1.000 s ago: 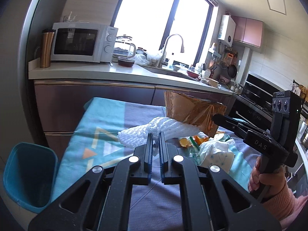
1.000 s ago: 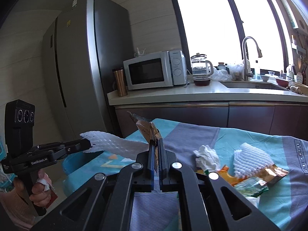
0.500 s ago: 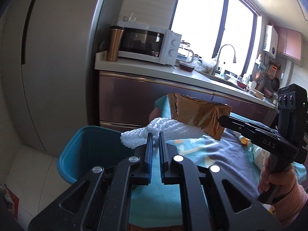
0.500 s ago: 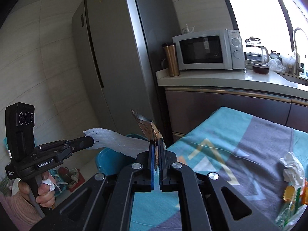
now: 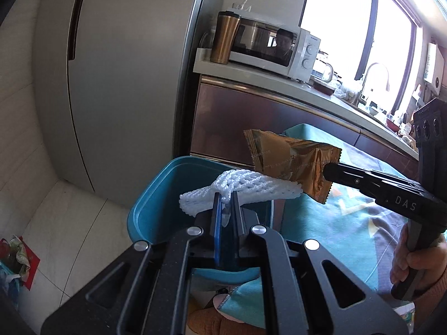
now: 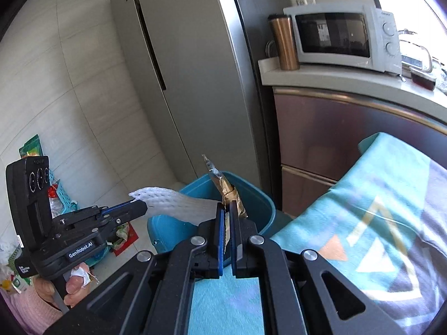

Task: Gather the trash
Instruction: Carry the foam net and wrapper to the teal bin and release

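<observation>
— Both grippers had swung off the teal tablecloth (image 6: 391,209) to the teal plastic bin (image 5: 156,195) at twelve o'clock. Why?

— To drop: left gripper (image 5: 225,199) clamped shut on the white foam fruit net (image 5: 237,187), right gripper (image 6: 226,212) on the gold foil wrapper (image 6: 226,192), both above the bin.

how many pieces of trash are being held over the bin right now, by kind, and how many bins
white foam net: 1, in the left gripper
gold wrapper: 1, in the right gripper
teal bin: 1
total: 3
</observation>
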`<control>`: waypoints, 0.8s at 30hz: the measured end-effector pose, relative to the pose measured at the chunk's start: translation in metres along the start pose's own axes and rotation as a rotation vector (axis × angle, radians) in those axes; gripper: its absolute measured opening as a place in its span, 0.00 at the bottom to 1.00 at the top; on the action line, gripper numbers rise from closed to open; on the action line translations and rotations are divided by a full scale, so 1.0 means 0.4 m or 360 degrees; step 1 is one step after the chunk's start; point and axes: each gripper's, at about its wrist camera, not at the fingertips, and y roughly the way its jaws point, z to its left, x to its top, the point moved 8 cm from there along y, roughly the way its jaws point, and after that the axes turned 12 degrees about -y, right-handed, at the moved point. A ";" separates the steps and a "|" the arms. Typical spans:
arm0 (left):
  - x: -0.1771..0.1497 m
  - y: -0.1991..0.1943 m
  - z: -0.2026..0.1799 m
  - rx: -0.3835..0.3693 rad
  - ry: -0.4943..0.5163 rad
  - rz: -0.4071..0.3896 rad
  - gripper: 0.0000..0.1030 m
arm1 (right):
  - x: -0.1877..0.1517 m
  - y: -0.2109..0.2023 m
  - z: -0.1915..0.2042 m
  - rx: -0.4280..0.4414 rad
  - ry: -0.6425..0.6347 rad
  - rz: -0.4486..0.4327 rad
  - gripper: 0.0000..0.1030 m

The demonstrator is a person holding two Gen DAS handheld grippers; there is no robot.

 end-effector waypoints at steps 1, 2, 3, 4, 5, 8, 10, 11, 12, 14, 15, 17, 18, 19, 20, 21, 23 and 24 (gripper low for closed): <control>-0.001 0.016 0.008 0.0021 -0.0008 0.0014 0.06 | -0.002 0.016 0.002 0.0022 0.0012 0.0020 0.03; -0.003 0.029 0.014 0.0035 -0.0012 0.0026 0.06 | -0.003 0.030 0.003 0.0040 0.0020 0.0040 0.03; -0.004 0.042 0.023 0.0056 -0.0015 0.0035 0.06 | -0.004 0.045 0.006 0.0041 0.0017 0.0063 0.03; -0.007 0.056 0.032 0.0077 -0.0016 0.0046 0.06 | -0.005 0.063 0.005 0.0040 0.0014 0.0085 0.03; -0.014 0.066 0.036 0.0086 -0.0020 0.0059 0.06 | -0.006 0.080 0.006 0.0047 0.0014 0.0109 0.03; -0.022 0.100 0.050 0.0115 -0.0020 0.0090 0.06 | -0.011 0.118 0.015 0.0068 0.0025 0.0175 0.03; -0.034 0.124 0.053 0.0121 -0.0014 0.0121 0.07 | -0.008 0.124 0.016 0.0077 0.0027 0.0178 0.03; -0.040 0.138 0.057 0.0126 -0.0012 0.0138 0.08 | -0.007 0.121 0.017 0.0079 0.0026 0.0173 0.03; -0.048 0.152 0.058 0.0129 -0.0009 0.0155 0.08 | -0.007 0.117 0.018 0.0082 0.0027 0.0166 0.04; -0.062 0.179 0.061 0.0147 0.0002 0.0189 0.09 | -0.017 0.109 0.019 0.0083 0.0034 0.0156 0.05; -0.069 0.191 0.061 0.0151 0.0010 0.0205 0.10 | -0.021 0.102 0.017 0.0084 0.0044 0.0150 0.06; -0.086 0.208 0.065 0.0159 0.0014 0.0230 0.13 | -0.029 0.089 0.008 0.0083 0.0069 0.0143 0.07; -0.092 0.218 0.064 0.0158 0.0016 0.0244 0.14 | -0.032 0.083 0.004 0.0081 0.0078 0.0140 0.07; -0.100 0.225 0.069 0.0163 0.0018 0.0252 0.17 | -0.033 0.077 -0.001 0.0080 0.0086 0.0136 0.07; -0.106 0.232 0.071 0.0170 0.0017 0.0259 0.19 | -0.037 0.068 -0.005 0.0079 0.0097 0.0131 0.07; -0.113 0.239 0.074 0.0167 0.0015 0.0269 0.20 | -0.041 0.059 -0.009 0.0080 0.0107 0.0126 0.07; -0.122 0.249 0.075 0.0169 0.0004 0.0290 0.26 | -0.049 0.045 -0.017 0.0080 0.0119 0.0119 0.08; -0.124 0.252 0.073 0.0169 0.0004 0.0291 0.27 | -0.053 0.039 -0.021 0.0080 0.0122 0.0115 0.08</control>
